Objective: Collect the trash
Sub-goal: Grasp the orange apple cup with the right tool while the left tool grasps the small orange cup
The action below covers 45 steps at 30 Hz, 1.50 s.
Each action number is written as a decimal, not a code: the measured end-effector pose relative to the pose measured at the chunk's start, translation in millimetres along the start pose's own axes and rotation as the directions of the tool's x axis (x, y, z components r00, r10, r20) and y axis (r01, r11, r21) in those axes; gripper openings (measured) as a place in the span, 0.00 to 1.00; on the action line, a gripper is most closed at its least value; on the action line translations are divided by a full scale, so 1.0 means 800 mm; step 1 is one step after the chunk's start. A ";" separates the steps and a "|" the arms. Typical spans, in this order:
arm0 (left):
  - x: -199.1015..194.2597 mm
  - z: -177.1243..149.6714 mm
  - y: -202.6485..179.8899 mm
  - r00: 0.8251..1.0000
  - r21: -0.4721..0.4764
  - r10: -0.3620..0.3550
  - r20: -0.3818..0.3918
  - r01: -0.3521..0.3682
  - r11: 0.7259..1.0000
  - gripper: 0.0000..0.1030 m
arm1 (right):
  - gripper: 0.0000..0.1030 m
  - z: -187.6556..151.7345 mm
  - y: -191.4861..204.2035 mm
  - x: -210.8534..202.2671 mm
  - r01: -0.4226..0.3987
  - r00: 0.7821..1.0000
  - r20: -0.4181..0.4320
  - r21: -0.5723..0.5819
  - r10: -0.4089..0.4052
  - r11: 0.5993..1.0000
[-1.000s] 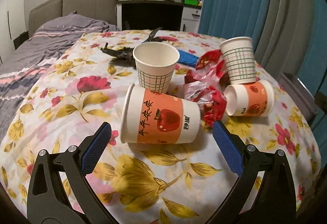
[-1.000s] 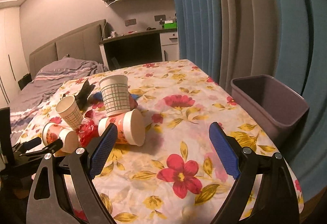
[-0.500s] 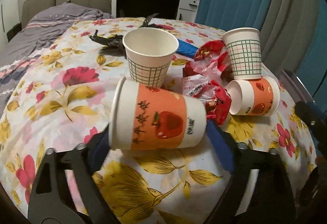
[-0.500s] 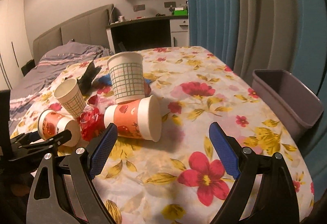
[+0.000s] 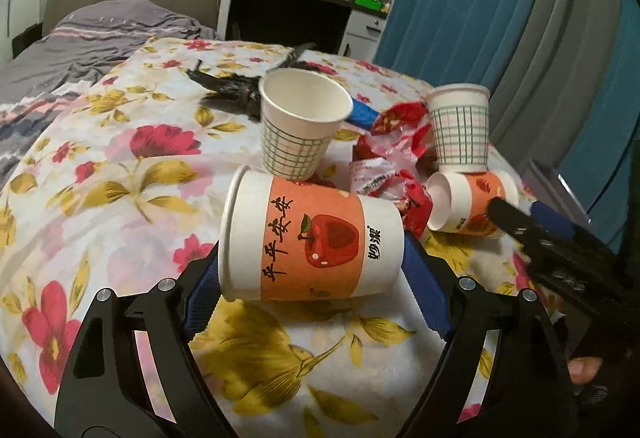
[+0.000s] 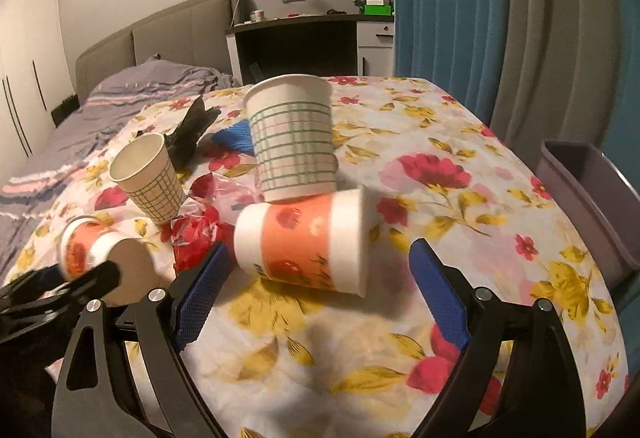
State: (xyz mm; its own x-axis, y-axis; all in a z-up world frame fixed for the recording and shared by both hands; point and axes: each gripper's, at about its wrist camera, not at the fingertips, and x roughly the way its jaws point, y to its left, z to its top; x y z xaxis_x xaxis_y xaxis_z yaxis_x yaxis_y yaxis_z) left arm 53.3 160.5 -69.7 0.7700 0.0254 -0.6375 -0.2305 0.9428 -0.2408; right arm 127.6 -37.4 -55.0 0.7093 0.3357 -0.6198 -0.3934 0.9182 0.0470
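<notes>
My left gripper (image 5: 314, 290) is shut on an orange apple-print paper cup (image 5: 312, 240) lying on its side, held end to end just above the floral table. Behind it stand an upright green-grid cup (image 5: 300, 128), an upside-down grid cup (image 5: 460, 128), a second orange cup (image 5: 468, 204) on its side, and red wrappers (image 5: 394, 158). My right gripper (image 6: 320, 286) is open, its fingers on either side of the second orange cup (image 6: 304, 244), not touching it. The upside-down grid cup (image 6: 294, 138) stands just behind that cup.
A grey-purple bin (image 6: 592, 194) stands beside the table's right edge. A black wrapper (image 6: 190, 130) and a blue object (image 6: 236, 136) lie at the back of the pile. A bed, a desk and blue curtains are beyond the table.
My left gripper moved forward and closed on the near orange cup, lifting it slightly. My right gripper moved in toward the second orange cup and stayed open.
</notes>
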 end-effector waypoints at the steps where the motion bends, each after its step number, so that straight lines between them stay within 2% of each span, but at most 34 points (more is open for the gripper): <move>1: -0.004 0.000 0.003 1.000 -0.008 -0.001 0.007 0.001 1.000 0.79 | 0.87 0.001 0.005 0.004 0.003 1.000 -0.004 -0.009 -0.003 1.000; 3: -0.010 0.000 0.008 1.000 -0.021 0.001 0.016 0.000 1.000 0.79 | 0.90 0.004 0.012 0.011 0.011 1.000 -0.007 -0.023 -0.011 1.000; 12: -0.014 -0.003 0.013 1.000 -0.024 -0.013 0.016 0.014 1.000 0.79 | 0.89 0.005 0.024 0.034 0.040 0.999 -0.035 -0.043 -0.041 0.998; 14: -0.014 -0.003 0.015 1.000 -0.027 -0.019 0.016 0.020 0.999 0.79 | 0.87 0.004 0.025 0.035 0.043 0.998 -0.041 -0.049 -0.045 0.998; 17: -0.014 -0.004 0.014 1.000 -0.027 -0.023 0.015 0.024 0.999 0.79 | 0.75 0.004 0.022 0.038 0.040 0.998 -0.055 -0.047 -0.043 0.998; 22: -0.015 -0.004 0.014 1.000 -0.030 -0.028 0.014 0.028 0.999 0.78 | 0.74 0.001 0.018 0.037 0.011 0.997 -0.072 -0.046 -0.015 0.999; 31: -0.019 -0.005 0.009 0.999 -0.018 -0.036 0.020 0.036 0.999 0.78 | 0.73 -0.018 0.004 -0.003 -0.077 0.995 -0.071 -0.065 0.072 0.995; 38: -0.025 -0.009 -0.007 0.998 0.004 -0.057 0.025 0.057 0.998 0.78 | 0.73 -0.037 -0.010 -0.044 -0.114 0.993 -0.031 -0.068 0.112 0.991; 45: -0.030 -0.014 -0.023 0.997 0.027 -0.076 0.025 0.076 0.997 0.78 | 0.73 -0.047 -0.030 -0.062 -0.158 0.987 -0.022 -0.016 0.157 0.987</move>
State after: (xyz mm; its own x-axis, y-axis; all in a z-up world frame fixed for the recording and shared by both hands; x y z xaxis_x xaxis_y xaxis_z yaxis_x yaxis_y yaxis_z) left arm 32.8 138.7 -57.9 0.7998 -0.0382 -0.5990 -0.1553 0.9508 -0.2681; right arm 79.6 -84.4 -54.7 0.6256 0.4712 -0.6218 -0.5099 0.8502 0.1312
